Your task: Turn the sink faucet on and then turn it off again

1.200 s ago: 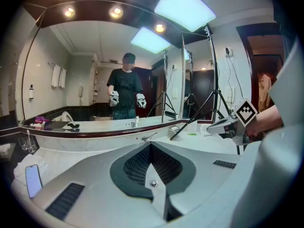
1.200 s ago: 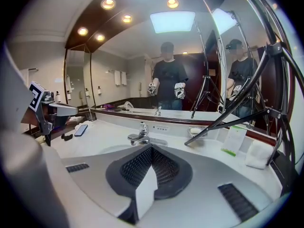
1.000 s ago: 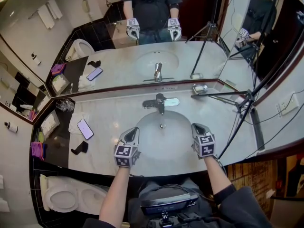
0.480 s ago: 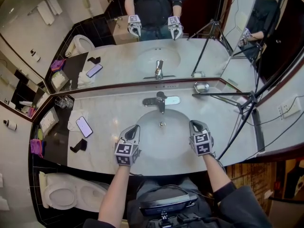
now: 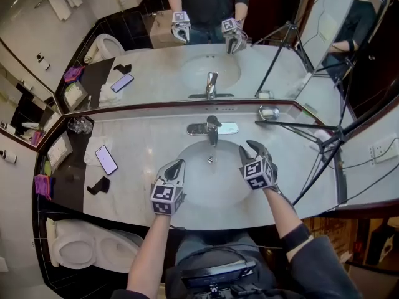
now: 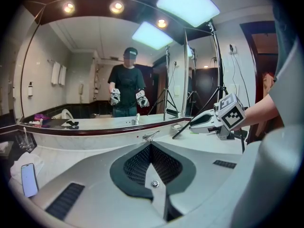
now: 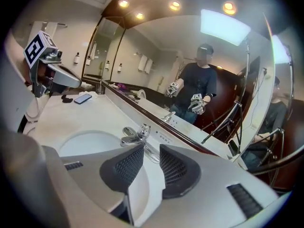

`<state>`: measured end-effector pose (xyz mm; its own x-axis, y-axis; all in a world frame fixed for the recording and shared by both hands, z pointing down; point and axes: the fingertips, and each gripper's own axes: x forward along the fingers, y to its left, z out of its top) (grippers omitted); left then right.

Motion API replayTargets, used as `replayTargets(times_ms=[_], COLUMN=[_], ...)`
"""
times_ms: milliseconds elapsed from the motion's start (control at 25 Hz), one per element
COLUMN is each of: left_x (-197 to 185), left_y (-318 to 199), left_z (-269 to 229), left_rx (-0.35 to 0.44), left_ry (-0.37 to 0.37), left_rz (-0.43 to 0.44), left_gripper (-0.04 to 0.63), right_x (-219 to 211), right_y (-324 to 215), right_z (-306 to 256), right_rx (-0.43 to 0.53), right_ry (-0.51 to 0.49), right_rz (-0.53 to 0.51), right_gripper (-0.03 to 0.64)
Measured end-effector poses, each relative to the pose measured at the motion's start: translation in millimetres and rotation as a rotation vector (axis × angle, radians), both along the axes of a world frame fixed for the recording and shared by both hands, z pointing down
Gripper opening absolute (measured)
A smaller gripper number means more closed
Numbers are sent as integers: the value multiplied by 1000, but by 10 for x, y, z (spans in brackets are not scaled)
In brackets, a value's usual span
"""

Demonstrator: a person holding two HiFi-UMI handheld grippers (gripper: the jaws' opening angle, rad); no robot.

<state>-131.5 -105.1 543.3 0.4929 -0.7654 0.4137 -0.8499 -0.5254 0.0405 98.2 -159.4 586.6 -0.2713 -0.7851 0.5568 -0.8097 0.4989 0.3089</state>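
The chrome faucet (image 5: 212, 128) stands behind the white basin (image 5: 187, 182), its lever pointing at me; no water shows. My right gripper (image 5: 252, 146) hovers over the basin's right rim, just right of the faucet and apart from it. Its jaws have just been opening and are open, with nothing between them. In the right gripper view the faucet (image 7: 136, 133) lies just beyond the gap of the right gripper (image 7: 151, 148). My left gripper (image 5: 177, 165) rests over the basin's left rim, shut and empty. In the left gripper view the left gripper (image 6: 150, 145) points toward the faucet (image 6: 151, 136).
A phone (image 5: 105, 159) and a black holder (image 5: 98, 185) lie on the marble counter (image 5: 143, 148) at left, with glasses (image 5: 78, 125) behind. A soap dish (image 5: 269, 112) and a tripod (image 5: 312, 129) stand at right. The mirror (image 5: 156, 73) backs the counter. A toilet (image 5: 81, 248) sits lower left.
My right gripper has moved forward and leftward over the basin toward the faucet, rolled, and its jaws have opened. The left gripper has stayed in place, shut.
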Motion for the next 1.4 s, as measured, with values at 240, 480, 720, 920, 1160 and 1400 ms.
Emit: replayTargets(times_ms=[240, 480, 720, 920, 1160, 1400], left_x=[-56, -132, -198, -225, -256, -284], left_y=[-36, -52, -29, -19, -20, -3], left_z=[111, 218, 391, 464, 506, 553], left_rx=[-16, -27, -46, -65, -71, -87], left_ry=[-8, 1, 6, 11, 5, -1], left_rz=[-15, -34, -50, -55, -62, -68], left_gripper=[8, 8, 8, 8, 8, 8], right_x=[-276, -532, -730, -842, -928, -937], right_y=[-385, -761, -1007, -1102, -1076, -1080], right_z=[134, 263, 488, 691, 926, 947], right_rx=[68, 127, 137, 116, 62, 63], right_ry=[274, 497, 632, 725, 803, 818], right_rz=[-195, -354, -476, -575, -669, -679], right_gripper=[184, 236, 264, 262, 221, 189])
